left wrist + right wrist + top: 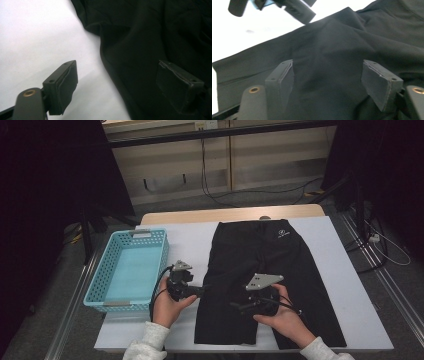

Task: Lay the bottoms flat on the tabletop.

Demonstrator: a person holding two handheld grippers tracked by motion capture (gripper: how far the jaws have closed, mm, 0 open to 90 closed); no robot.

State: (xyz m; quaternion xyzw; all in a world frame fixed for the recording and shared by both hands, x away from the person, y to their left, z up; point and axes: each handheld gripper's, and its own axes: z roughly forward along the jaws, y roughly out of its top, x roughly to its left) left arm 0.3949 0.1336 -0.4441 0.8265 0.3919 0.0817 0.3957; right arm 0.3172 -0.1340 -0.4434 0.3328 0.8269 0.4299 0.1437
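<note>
A pair of black shorts (260, 265) with a small white logo near the waistband lies flat on the white table cover (335, 275), legs toward me. My left gripper (202, 290) hovers at the outer edge of the shorts' left leg. In the left gripper view (120, 85) its jaws stand open: one pad over white cover, the other over the black fabric (150, 37). My right gripper (238, 306) is low over the same leg, pointing left. Its jaws (334, 82) are open above the cloth (337, 45) with nothing pinched. The left gripper (297, 8) shows beyond it.
A light blue plastic basket (100, 275) stands at the table's left side, close to the left hand. Bare white cover stretches right of the shorts. Past the far table edge is grey floor with cables (260, 192) and a stand on the right.
</note>
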